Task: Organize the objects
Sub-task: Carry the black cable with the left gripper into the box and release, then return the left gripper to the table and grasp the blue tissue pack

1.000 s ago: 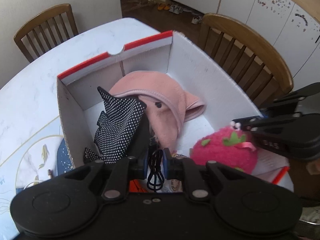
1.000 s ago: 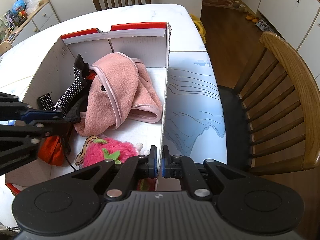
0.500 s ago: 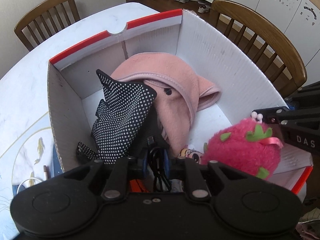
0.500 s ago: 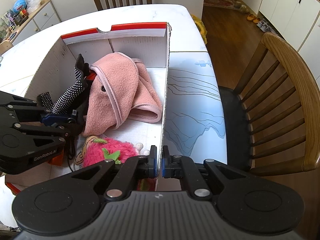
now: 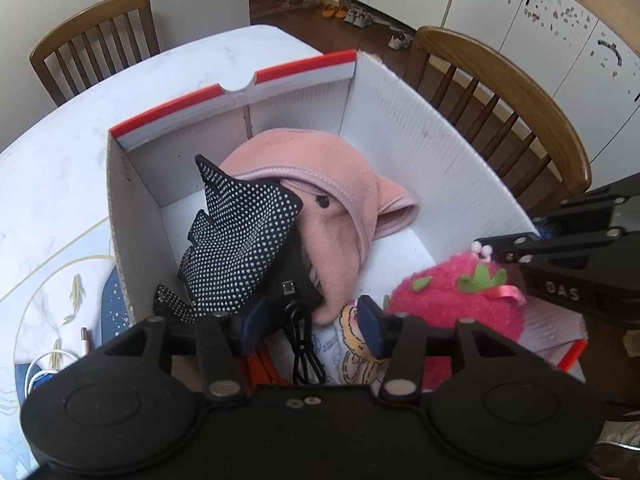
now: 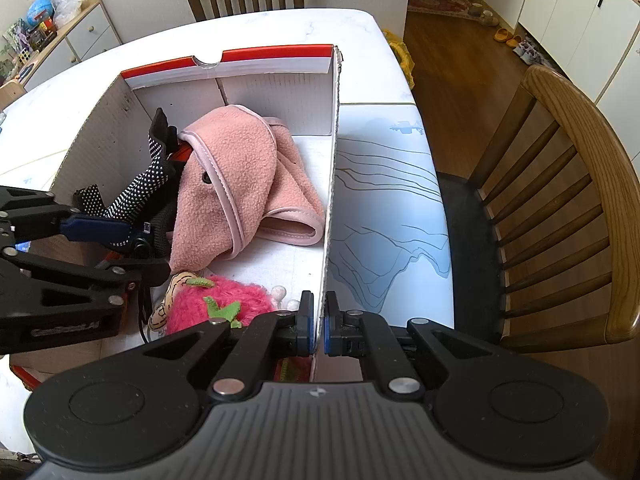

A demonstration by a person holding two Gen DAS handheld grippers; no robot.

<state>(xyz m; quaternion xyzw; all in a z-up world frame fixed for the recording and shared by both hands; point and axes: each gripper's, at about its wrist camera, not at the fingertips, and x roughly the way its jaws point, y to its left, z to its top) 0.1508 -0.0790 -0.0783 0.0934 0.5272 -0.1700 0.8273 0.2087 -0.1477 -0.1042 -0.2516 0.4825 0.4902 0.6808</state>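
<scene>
Your left gripper (image 5: 312, 322) sits low in the left wrist view, pointing steeply down into an open white cardboard box with a red-trimmed rim (image 5: 420, 128) that fills the middle of the frame. Its blue-padded fingers (image 5: 370, 326) are opening, about halfway apart. A looped black cable (image 5: 302, 340) lies between them, and neither pad presses on it.

Inside the box, a black fabric piece with white dots (image 5: 240, 248) stands at centre left. A pink fleece garment (image 5: 320, 200) is heaped behind it, toward the upper middle. A fuzzy pink strawberry-shaped plush toy (image 5: 452, 300) lies at lower right, beside a flat printed cartoon item (image 5: 352, 344) on the box floor.

In the right wrist view, your right gripper (image 6: 319, 328) is at bottom centre. Its jaws are closed tight on the thin right-hand side wall of the box, one finger inside and one outside. The left gripper shows at the left edge of this view, over the dotted fabric.

The box rests on a white marble-patterned table (image 6: 280, 24). A pale blue printed mat (image 6: 384, 216) lies just right of the box wall. A brown wooden chair (image 6: 568, 200) stands on the right side of the frame.
</scene>
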